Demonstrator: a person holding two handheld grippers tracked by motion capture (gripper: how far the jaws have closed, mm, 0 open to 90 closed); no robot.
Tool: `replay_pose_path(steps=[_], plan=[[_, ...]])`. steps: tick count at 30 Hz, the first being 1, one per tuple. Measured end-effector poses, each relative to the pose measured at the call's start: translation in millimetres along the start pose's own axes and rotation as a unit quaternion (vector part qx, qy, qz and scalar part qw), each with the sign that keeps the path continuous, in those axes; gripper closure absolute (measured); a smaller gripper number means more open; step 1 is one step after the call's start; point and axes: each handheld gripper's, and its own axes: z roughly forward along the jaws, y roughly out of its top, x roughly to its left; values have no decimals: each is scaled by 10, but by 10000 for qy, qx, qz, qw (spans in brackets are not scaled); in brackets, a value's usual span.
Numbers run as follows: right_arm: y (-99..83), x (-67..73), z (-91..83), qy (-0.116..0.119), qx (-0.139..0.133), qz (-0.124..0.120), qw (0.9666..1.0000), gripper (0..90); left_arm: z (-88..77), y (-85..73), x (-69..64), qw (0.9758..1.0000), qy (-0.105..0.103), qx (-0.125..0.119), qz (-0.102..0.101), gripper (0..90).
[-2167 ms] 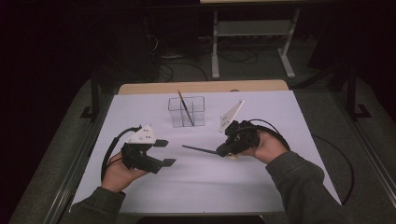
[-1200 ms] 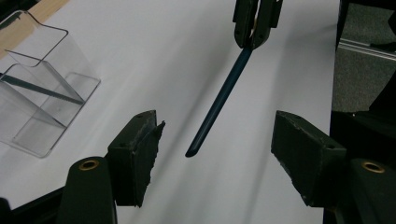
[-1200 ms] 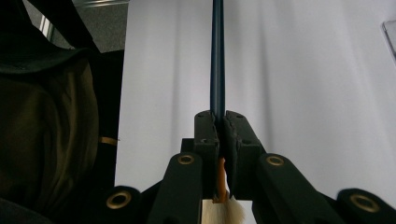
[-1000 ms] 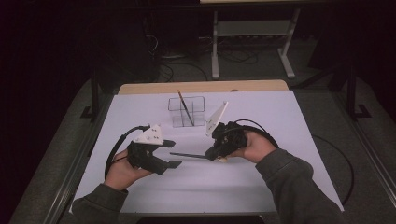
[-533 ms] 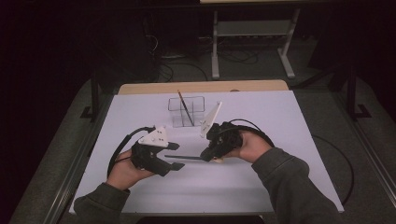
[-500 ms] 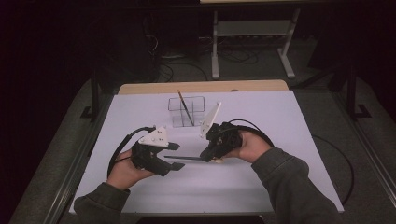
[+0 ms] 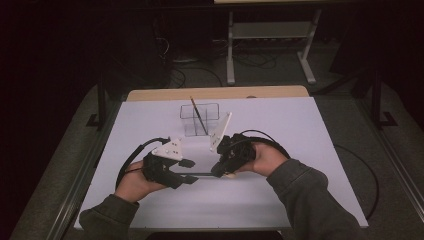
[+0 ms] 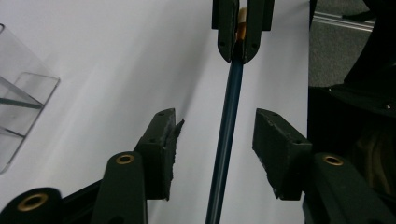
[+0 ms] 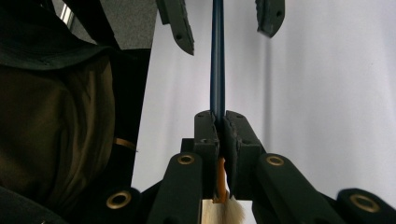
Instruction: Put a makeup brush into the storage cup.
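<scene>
Both hand-held grippers closer together, one brush (image 7: 200, 174), one clear holder (image 7: 200, 119)

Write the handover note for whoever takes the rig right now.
Right gripper: shut on the paintbrush, clamped near its bristle end, handle pointing at the left gripper.
Left gripper: jaws have just been closing, handle between them, pads not yet touching it.
Clear holder stands behind on the table, one brush already in it.
Done: brush lifted and offered across.
Left: probably finish the left grip, release right, then place it in the holder.
</scene>
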Motion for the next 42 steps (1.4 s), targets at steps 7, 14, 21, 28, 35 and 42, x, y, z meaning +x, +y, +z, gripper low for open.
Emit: replay_pose_path(steps=[7,14,21,28,35,42], plan=[[12,25,15,52,59,-75,9999,834,31,-5,15,9996,-266,94,3,604],[24,39,44,110,76,-110,9998,834,58,-10,13,9986,-474,227,27,690],[40,50,67,132,93,-147,9998,834,80,-21,26,9975,-633,318,32,754],[39,48,82,155,111,-159,9997,834,100,-24,28,9968,-714,372,35,791],[39,54,89,127,131,-200,9996,834,114,-24,19,9959,-780,453,113,830],[14,54,101,170,46,-170,9997,806,112,-53,1,9966,-711,384,156,837]])
